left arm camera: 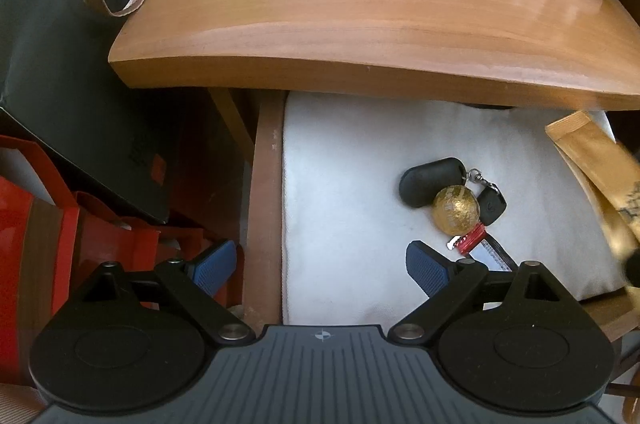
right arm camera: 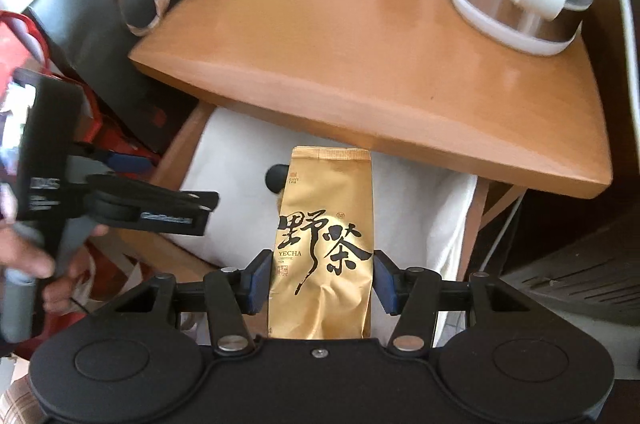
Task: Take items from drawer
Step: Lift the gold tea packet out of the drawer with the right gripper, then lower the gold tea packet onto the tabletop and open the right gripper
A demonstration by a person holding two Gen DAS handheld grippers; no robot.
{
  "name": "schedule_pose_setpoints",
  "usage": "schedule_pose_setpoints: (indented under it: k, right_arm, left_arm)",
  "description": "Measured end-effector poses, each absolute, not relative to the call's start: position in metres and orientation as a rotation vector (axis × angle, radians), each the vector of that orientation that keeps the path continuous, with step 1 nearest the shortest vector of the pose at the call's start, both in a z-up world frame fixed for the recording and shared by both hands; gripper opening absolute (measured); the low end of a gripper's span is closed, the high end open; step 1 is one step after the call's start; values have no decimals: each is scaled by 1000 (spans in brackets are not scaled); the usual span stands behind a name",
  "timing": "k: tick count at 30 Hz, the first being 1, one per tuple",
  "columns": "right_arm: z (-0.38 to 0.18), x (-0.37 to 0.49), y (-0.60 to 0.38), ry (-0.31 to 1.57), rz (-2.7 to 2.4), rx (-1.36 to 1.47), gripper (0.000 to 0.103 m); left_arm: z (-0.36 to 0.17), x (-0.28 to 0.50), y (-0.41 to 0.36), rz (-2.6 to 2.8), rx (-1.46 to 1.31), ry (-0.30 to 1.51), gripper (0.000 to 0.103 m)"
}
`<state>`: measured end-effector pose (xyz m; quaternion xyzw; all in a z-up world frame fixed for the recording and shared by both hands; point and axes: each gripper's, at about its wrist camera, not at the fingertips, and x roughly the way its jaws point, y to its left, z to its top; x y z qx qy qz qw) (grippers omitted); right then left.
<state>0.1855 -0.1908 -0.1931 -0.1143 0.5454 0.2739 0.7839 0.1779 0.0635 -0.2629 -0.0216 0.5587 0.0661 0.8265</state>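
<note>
- Tea pouch (right arm camera: 322, 248): glossy gold foil, long axis pointing away along the right tool (right arm camera: 322, 282), which clamps its lower sides above the cloth-lined drawer (right arm camera: 444, 224).
- Left tool (left arm camera: 320, 266): spread wide, holding nothing, over the drawer's wooden edge.

Gold tea packet (right arm camera: 322, 256) dead centre of the right wrist frame, upright, bold black calligraphy and "YECHA" on its face, crimped seal at the top, lower half a little creased; it shows again blurred at the right edge of the left wrist frame (left arm camera: 600, 176). Behind it, the drawer (left arm camera: 264, 208) stands pulled out under the desktop, lined with white cloth (left arm camera: 344, 192). Right of centre in the left wrist frame, on that cloth: a black oval fob (left arm camera: 430, 182) with a small black car key (left arm camera: 491, 207) clipped on, a gold foil ball (left arm camera: 456, 210) touching both, and just below it a small red-wrapped item (left arm camera: 472, 239).
</note>
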Motion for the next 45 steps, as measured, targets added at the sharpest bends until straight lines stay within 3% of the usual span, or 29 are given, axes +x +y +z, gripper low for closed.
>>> schedule_pose_setpoints:
  k: [13, 20, 45]
  right_arm:
    - [-152, 221, -176, 972, 556, -234, 50]
    - [-159, 264, -143, 865, 474, -294, 50]
    - [-181, 296, -121, 807, 462, -297, 51]
  left_arm:
    - [-262, 183, 57, 114, -31, 1190, 94]
    - [-267, 189, 46, 93, 8, 1189, 94]
    - [-285, 231, 9, -6, 60, 1241, 94]
